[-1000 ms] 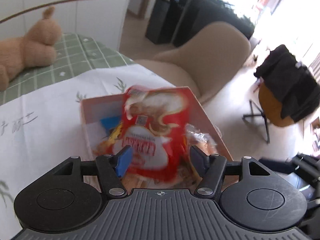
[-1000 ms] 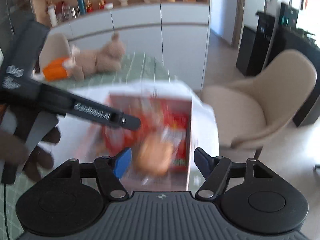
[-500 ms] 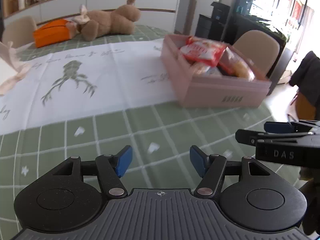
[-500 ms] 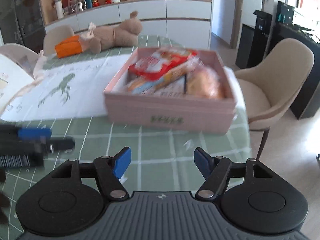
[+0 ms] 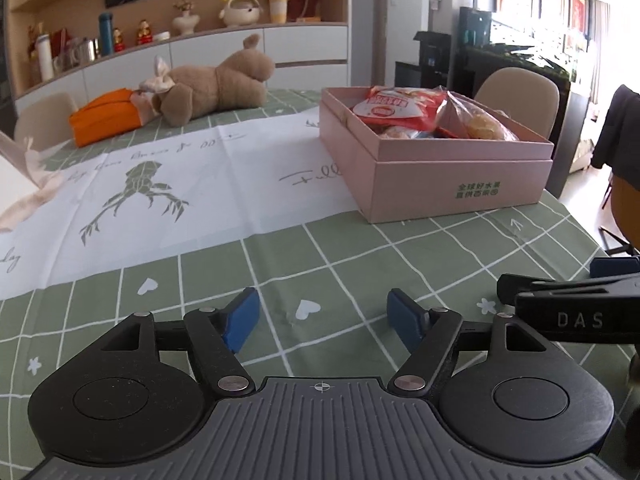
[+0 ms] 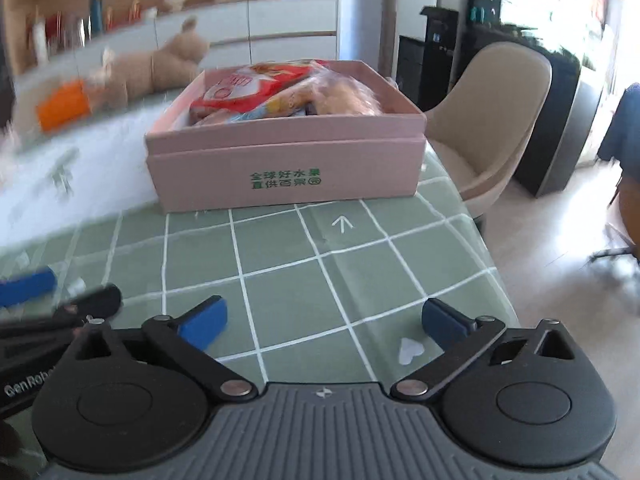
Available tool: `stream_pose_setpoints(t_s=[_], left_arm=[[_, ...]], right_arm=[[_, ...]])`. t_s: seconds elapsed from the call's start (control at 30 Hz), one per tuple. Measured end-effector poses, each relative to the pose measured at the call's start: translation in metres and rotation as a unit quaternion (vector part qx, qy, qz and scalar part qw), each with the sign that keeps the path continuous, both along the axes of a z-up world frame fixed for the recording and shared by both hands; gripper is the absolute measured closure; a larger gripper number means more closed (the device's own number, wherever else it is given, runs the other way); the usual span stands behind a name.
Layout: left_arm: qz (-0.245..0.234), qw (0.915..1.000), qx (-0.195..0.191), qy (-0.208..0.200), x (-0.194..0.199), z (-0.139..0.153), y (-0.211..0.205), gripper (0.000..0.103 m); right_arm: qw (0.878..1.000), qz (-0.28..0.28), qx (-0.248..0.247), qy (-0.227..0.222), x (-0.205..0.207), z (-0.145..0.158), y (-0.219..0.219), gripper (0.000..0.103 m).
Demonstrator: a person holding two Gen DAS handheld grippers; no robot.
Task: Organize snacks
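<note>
Snacks fill the pink box at the table's far right. Both tongs, left and right, have pulled back from above it, jaws just widened, empty, over near green cloth.

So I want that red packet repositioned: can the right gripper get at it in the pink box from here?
Probably yes. The right gripper is open and empty, only bare tablecloth lies before the pink box, and the red snack packet sits on top, uncovered.

left tongs empty, just widened, over green tablecloth; pink box holds snacks.
</note>
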State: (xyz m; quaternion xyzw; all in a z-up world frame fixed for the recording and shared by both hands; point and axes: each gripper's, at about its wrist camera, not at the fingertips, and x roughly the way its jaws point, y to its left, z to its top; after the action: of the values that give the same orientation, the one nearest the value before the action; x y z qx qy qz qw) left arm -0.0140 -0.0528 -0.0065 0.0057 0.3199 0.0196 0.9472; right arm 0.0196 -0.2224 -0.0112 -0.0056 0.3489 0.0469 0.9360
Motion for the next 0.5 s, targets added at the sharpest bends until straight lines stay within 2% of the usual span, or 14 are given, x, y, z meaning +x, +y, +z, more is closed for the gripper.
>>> stream_pose_setpoints(t_s=[0.13,0.5], left_arm=[[0.001,1.0,0.002,0.001,0.0019,0.0,-0.0005,0.024],[-0.001,1.0,0.0,0.001,0.0019,0.0,0.0011,0.024]], right_arm=[[1.0,0.008,0.0,-0.017,-0.0019,-0.0046,-0.0008,0.0],[1.0,0.01,0.002,-0.017,-0.0011,-0.0033,-0.0005,0.0]])
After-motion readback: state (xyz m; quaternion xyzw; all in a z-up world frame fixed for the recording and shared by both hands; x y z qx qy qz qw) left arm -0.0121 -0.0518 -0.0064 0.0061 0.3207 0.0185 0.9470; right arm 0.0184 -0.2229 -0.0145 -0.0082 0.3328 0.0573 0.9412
